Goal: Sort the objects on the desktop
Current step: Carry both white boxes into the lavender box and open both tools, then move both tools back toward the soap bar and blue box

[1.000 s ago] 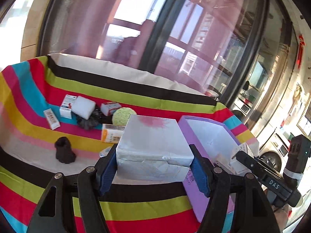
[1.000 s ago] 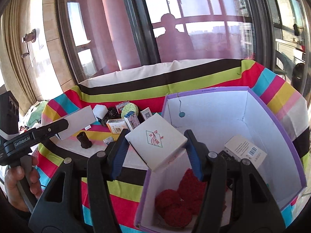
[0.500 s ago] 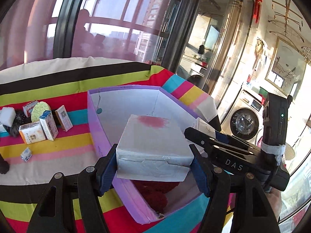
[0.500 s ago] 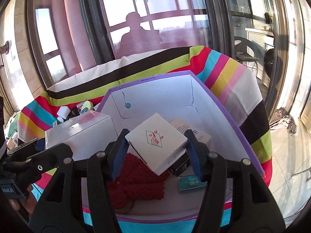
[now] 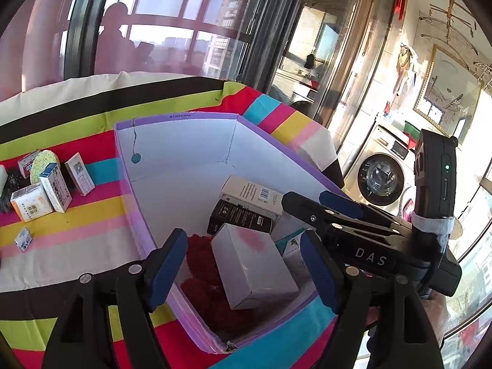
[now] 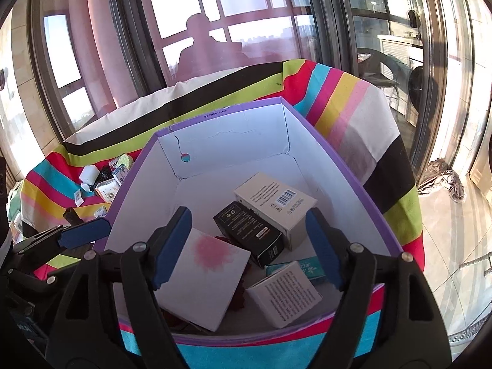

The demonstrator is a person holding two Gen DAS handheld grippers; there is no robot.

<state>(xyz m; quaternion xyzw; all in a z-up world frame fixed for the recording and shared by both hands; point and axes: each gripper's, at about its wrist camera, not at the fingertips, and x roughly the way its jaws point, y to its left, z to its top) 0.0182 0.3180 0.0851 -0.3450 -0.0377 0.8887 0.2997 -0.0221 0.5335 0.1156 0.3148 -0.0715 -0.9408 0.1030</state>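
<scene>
left tool (image 5: 243, 269): opening, white box (image 5: 252, 264) dropped in bin (image 5: 184, 141) | right tool (image 6: 249, 246): opening, small box (image 6: 284, 292) released

Left gripper (image 5: 243, 270) tilted downward, jaws opening, pads gripping nothing. Right gripper (image 6: 247, 246) tilted downward alongside, jaws opening, pads bare. Hand (image 5: 430, 316) on right gripper's handle.

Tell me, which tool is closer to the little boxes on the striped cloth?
Left. The left tool is at the purple bin's left wall, the side where the little boxes lie. The right tool is over the bin's middle, farther away. Both tools' jaws are opening, gripping nothing.
</scene>
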